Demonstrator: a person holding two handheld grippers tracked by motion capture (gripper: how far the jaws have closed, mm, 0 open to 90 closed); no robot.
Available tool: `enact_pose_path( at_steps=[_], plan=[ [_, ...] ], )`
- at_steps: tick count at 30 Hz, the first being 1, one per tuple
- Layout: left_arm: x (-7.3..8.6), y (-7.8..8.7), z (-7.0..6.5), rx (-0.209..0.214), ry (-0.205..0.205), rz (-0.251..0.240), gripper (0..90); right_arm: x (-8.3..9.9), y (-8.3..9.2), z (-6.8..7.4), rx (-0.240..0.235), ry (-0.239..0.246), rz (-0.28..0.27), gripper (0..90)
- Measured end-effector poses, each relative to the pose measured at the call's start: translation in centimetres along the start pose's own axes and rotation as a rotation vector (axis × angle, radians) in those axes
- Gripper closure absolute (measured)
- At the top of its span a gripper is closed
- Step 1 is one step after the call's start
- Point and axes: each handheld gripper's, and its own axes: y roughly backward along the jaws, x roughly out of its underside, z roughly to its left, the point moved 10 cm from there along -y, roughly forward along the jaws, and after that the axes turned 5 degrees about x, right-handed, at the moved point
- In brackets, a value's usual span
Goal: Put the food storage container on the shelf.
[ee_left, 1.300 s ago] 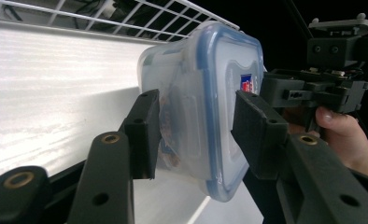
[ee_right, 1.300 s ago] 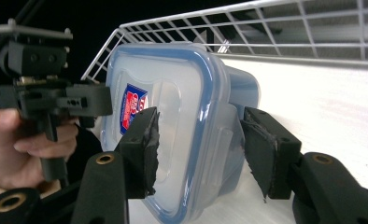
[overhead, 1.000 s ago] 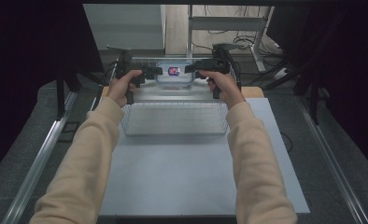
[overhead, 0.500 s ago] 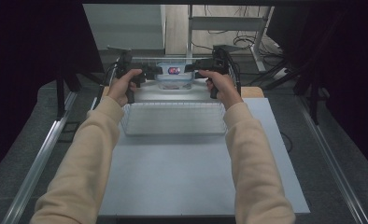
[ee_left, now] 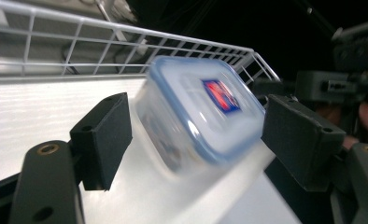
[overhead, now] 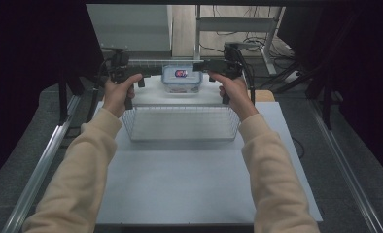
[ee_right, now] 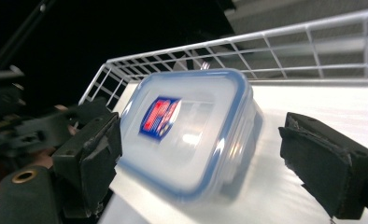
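Resting beyond the wire basket point(overhead: 180, 124) on the worktop point(overhead: 189, 179): lidded plastic container point(overhead: 181, 79), between left tool point(overhead: 153, 73) and right tool point(overhead: 204, 67), both just spreading, pads clear. Risk: a withdrawing jaw may clip and skid it.

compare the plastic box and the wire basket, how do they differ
The plastic box is a small container with clear walls and a blue-rimmed lid bearing a red and blue label; the wire basket is a much wider open grid of white wire with no lid. In the high view the box sits beyond the basket's far side, flanked by the left gripper and right gripper, while the basket lies nearer the person, untouched. Both are rectangular and rest on the white table.
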Motion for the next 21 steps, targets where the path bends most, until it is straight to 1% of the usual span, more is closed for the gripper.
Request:
enact_pose_path(
  at_steps=[1,3,5,6,7,8,10,12,15,17,18,20,21],
  plan=[
    [0.4,0.5,-0.7,0.002,-0.021,-0.008,23.2,0.4,0.6,0.2,0.004,0.051,-0.007,13.6],
    [1.4,1.7,-1.8,-0.004,-0.074,-0.012,23.3,1.3,1.8,0.4,0.035,0.141,-0.023,14.3],
    [2.7,2.8,-2.9,-0.006,-0.125,-0.012,23.2,2.6,3.1,0.8,0.029,0.221,-0.037,16.1],
    [3.5,3.3,-3.4,0.0,-0.143,-0.009,22.8,3.4,3.7,0.9,0.032,0.259,-0.043,17.2],
    [4.4,3.8,-3.9,0.007,-0.164,-0.007,22.7,4.3,4.3,1.0,0.034,0.293,-0.042,18.0],
    [5.4,4.2,-4.4,0.011,-0.182,-0.005,22.6,5.2,5.0,1.2,0.031,0.316,-0.046,18.9],
    [7.5,5.0,-5.0,0.011,-0.217,-0.009,22.8,7.1,6.2,1.3,0.015,0.345,-0.064,19.5],
    [9.7,5.5,-5.5,0.027,-0.234,0.002,22.9,9.1,7.2,1.2,0.002,0.368,-0.067,19.6],
    [13.1,5.8,-5.9,0.026,-0.258,0.025,22.9,12.2,8.7,0.6,-0.004,0.394,-0.08,20.4],
    [15.2,5.7,-5.5,0.0,-0.271,0.04,23.1,14.2,9.6,0.0,-0.005,0.406,-0.08,21.9],
    [16.4,5.5,-5.2,-0.008,-0.272,0.063,23.1,15.1,9.9,-0.3,-0.005,0.416,-0.082,22.5],
    [18.8,5.3,-4.5,-0.04,-0.279,0.098,23.0,16.8,10.7,-1.2,0.019,0.446,-0.099,23.6],
    [19.9,5.1,-4.0,-0.055,-0.289,0.121,22.9,17.6,11.0,-1.7,0.031,0.456,-0.099,23.6]
  ],
)
